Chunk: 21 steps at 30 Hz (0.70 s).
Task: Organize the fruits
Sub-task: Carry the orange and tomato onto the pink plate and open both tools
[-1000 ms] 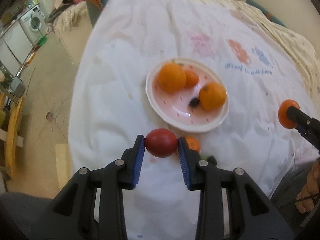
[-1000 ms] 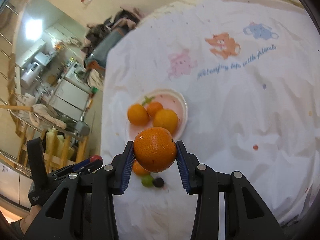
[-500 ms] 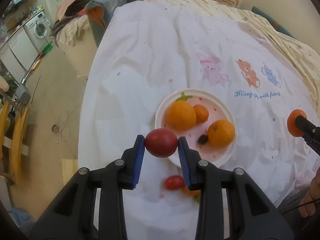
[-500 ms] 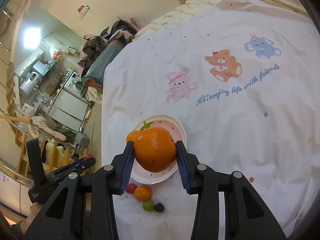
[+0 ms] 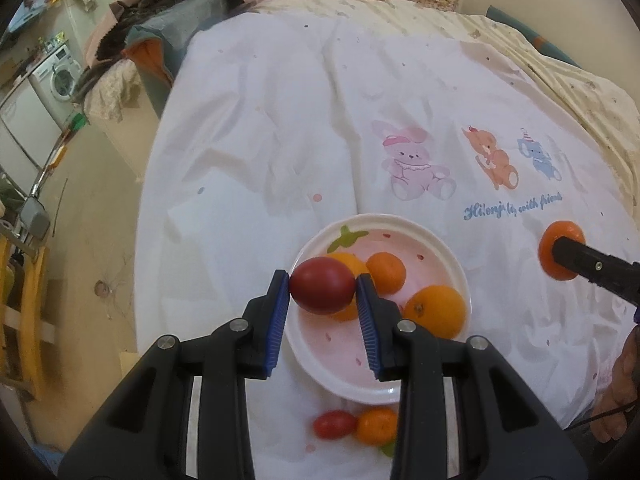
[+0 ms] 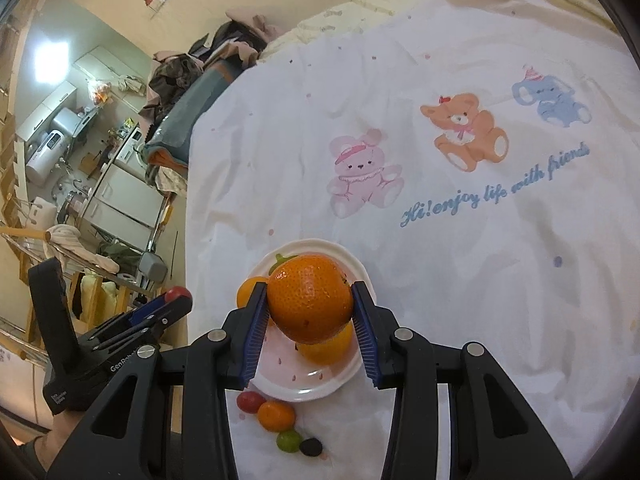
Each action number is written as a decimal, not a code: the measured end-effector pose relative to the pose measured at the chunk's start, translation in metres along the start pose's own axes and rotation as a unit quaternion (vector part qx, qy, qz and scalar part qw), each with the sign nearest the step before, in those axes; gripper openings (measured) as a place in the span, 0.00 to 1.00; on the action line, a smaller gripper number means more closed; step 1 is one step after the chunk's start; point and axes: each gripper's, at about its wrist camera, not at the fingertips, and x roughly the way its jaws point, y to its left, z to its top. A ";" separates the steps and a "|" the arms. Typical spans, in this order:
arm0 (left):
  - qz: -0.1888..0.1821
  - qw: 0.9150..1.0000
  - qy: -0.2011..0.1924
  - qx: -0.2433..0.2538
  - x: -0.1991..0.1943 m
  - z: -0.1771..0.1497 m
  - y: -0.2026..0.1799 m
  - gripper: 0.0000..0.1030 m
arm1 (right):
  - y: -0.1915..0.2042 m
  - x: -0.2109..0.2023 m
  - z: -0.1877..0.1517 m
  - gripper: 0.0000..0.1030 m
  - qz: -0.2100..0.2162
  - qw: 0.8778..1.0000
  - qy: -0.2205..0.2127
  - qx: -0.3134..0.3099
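Note:
My left gripper (image 5: 323, 289) is shut on a red tomato (image 5: 322, 290), held above the near left rim of a white and pink plate (image 5: 436, 240). The plate holds three oranges (image 5: 436, 311). My right gripper (image 6: 310, 305) is shut on a large orange (image 6: 310, 298), held above the same plate (image 6: 316, 390). On the cloth in front of the plate lie a small red tomato (image 5: 334, 424), a small orange (image 5: 377, 425), a green grape (image 6: 289, 440) and a dark grape (image 6: 311, 447). The right gripper's orange also shows at the right of the left wrist view (image 5: 554, 245).
The plate sits on a bed under a white cloth (image 5: 280, 128) printed with cartoon animals (image 6: 468, 132). The bed's left edge (image 5: 148, 216) drops to the floor. A pile of clothes (image 5: 168, 28) lies at the far left, with kitchen appliances (image 6: 52, 136) beyond.
Both grippers have pulled back and risen with their fruit, so the plate sits lower in both views. The loose fruit in front of the plate has come into the left view.

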 end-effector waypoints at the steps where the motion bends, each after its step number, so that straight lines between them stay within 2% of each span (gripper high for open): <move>1: -0.003 1.000 0.003 -0.001 0.006 0.003 0.000 0.29 | -0.002 0.007 0.002 0.42 0.007 1.000 0.008 0.007; 4: -0.017 1.000 0.010 -0.005 0.020 0.009 0.002 0.29 | -0.008 0.028 0.004 0.42 0.014 0.999 0.035 0.020; 9: -0.033 0.999 0.018 -0.003 0.047 0.015 0.003 0.29 | -0.008 0.062 0.006 0.42 0.000 0.998 0.069 0.008; 17: -0.045 0.999 0.015 0.016 0.069 0.030 -0.005 0.29 | -0.012 0.093 0.012 0.42 0.004 0.996 0.092 0.009; 21: -0.069 0.997 0.028 0.008 0.077 0.035 -0.009 0.29 | -0.015 0.100 0.014 0.43 0.015 0.995 0.099 0.017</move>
